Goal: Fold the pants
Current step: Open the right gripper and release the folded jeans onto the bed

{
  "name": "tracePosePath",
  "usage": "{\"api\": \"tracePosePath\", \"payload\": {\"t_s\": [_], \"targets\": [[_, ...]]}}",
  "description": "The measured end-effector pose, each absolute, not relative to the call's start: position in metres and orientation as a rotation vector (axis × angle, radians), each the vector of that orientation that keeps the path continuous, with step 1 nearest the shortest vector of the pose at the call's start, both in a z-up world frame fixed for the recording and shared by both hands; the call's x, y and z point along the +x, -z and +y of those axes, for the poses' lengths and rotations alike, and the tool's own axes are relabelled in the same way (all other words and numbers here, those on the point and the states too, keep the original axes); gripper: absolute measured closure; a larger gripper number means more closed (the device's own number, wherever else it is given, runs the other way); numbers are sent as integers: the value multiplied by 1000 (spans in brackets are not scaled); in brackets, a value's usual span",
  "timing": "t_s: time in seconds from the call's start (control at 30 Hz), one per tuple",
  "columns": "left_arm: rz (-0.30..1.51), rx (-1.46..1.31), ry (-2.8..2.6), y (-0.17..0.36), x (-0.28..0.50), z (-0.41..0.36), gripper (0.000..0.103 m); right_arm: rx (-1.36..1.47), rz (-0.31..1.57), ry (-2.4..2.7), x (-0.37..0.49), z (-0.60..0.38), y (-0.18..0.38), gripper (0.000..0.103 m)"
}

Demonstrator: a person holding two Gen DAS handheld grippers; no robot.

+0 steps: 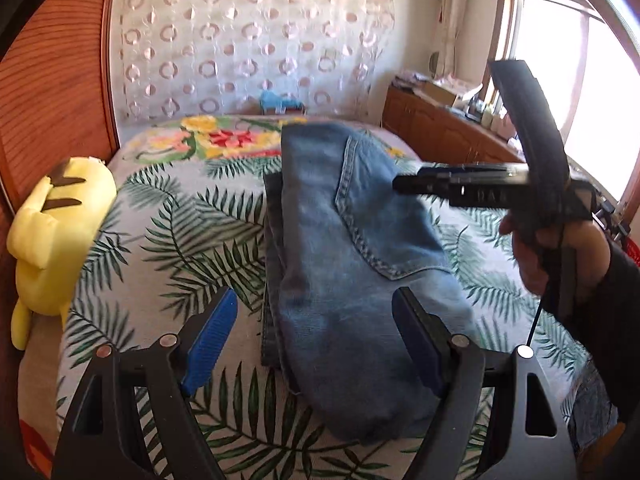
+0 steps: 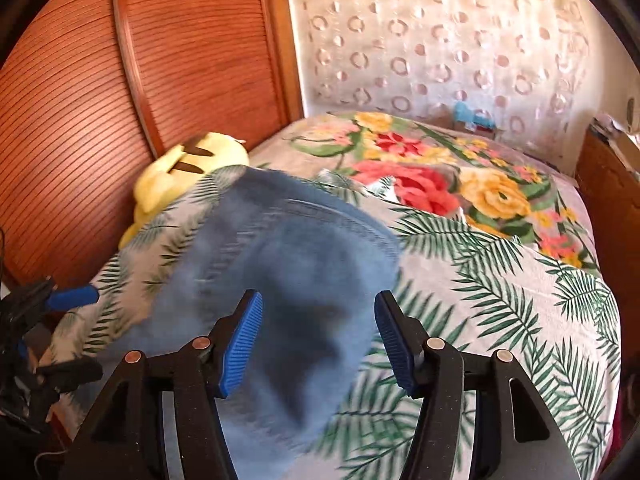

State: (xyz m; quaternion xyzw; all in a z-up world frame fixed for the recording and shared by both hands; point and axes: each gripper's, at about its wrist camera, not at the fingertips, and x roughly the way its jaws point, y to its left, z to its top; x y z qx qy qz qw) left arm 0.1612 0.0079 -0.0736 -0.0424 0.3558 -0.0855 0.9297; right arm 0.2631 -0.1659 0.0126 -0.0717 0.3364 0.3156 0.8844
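Observation:
The blue denim pants lie folded in a long bundle on the leaf-print bedspread. My left gripper is open and empty, above the near end of the bundle. My right gripper is open and empty, hovering over the pants, which look blurred in its view. The right gripper also shows in the left wrist view, held by a hand above the right side of the pants. The left gripper shows in the right wrist view at the far left edge.
A yellow plush toy lies at the bed's left edge against a wooden slatted panel. A floral blanket covers the far end. A wooden cabinet with clutter stands at the right under a bright window.

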Motion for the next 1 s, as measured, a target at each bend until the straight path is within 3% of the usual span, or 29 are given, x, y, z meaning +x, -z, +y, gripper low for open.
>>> {"api": "tracePosePath", "payload": {"t_s": [0.13,0.3,0.47,0.8,0.93,1.0], "targets": [[770,-88,163,84,171,9,23,-129,732,-670,287,-161,-9,41],[799,-92,160,93,175,9,23,-107,753,-704,304,-155,1,29],[823,-87,169,101,176,7,23,-49,792,-759,321,-162,11,25],[835,-115,192,104,174,9,23,3,852,-855,340,-162,24,25],[841,-183,235,106,165,14,34,10,865,-877,348,-158,29,27],[840,-206,253,106,161,17,40,16,867,-895,350,-157,30,35]]}}
